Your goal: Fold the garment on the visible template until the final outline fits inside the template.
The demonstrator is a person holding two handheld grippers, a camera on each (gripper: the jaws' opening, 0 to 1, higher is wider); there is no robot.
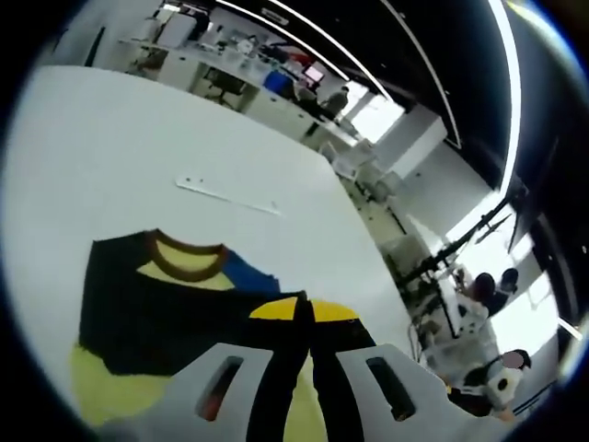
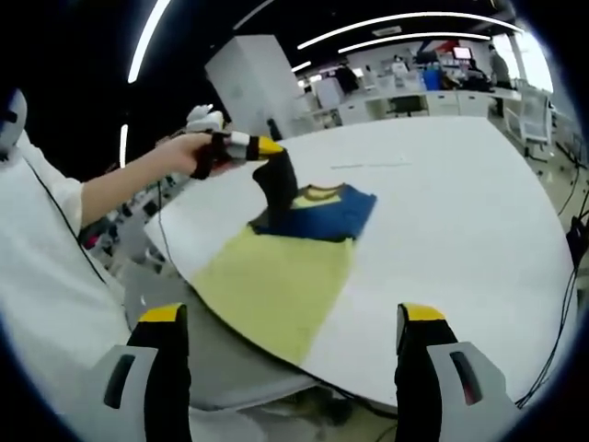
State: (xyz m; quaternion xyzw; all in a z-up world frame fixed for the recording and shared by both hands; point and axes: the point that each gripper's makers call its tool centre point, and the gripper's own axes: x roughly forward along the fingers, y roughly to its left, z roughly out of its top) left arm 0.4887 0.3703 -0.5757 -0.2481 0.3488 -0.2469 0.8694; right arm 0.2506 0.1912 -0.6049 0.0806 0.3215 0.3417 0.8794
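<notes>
A soft knit garment (image 2: 294,249), yellow over most of its body with dark navy and blue panels and a brown ribbed collar (image 1: 187,258), lies flat on a smooth white table (image 2: 451,203), close to the near edge where the tabletop curves round. In the right gripper view the yellow part spreads toward that rounded edge in a broad, slightly creased sheet, while the blue and navy part lies farther in. The left gripper (image 2: 276,170), held in a person's hand (image 2: 189,152), pinches a dark fold of the cloth and lifts it into a small peak above the collar end; in the left gripper view its yellow-tipped jaws stand pressed together with dark fabric between them. The right gripper (image 2: 290,345) hangs beyond the table's near edge, its black, yellow-capped jaws spread wide apart with nothing between them. Farther in on the tabletop lies a thin pale strip (image 1: 227,195), well apart from the garment. Beyond the far edge stand office desks (image 2: 405,97) and monitors under long ceiling light strips (image 2: 405,20), with people (image 1: 483,290) off to one side.
</notes>
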